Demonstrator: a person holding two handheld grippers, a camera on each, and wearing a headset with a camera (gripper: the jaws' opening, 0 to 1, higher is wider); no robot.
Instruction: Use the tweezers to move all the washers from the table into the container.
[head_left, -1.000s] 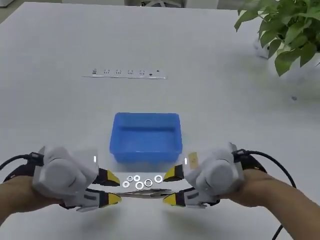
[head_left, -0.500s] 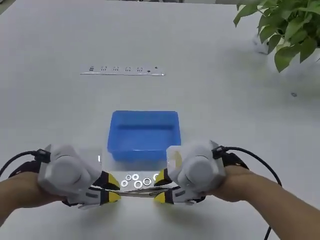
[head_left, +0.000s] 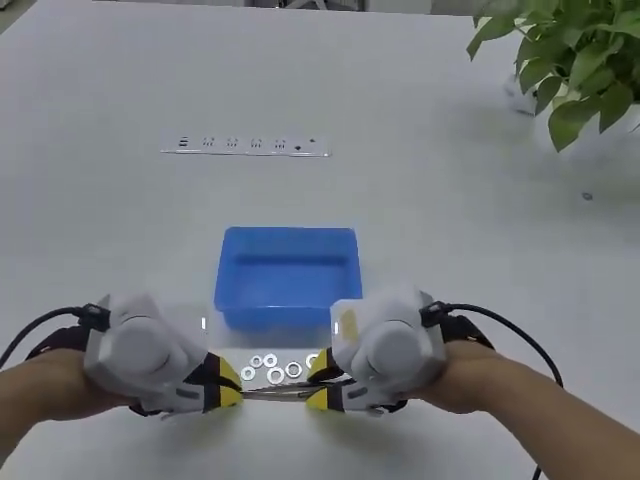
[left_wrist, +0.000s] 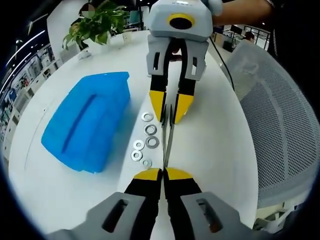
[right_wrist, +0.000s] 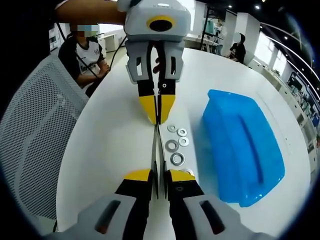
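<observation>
So, quick read on where you're at. Over the last second your right gripper has slid in toward the left gripper, and its jaws have gone from wide open to a thin gap. The left one hasn't budged relative to the tweezers.

Right now the left gripper view shows its own jaws pressed together on one end of the tweezers. The tweezers run straight across to the other gripper, low on the table. Your right jaws sit one on each side of the far end, where the two arms spread. They look touching or nearly so, but I honestly can't tell whether they're squeezing yet.

The washers are in a loose cluster on the table just beyond the tweezers, between them and the near wall of the container. The container looks empty.

So you're still setting up the tool hold, and no washer has gone in yet. My guess is the right gripper needs to sit squarely across both arms, so that closing it pinches the tips. Watch for the thin steel twisting in the jaws. That right gripper is also close to the nearest washer, so a nudge could scatter the pile.
</observation>
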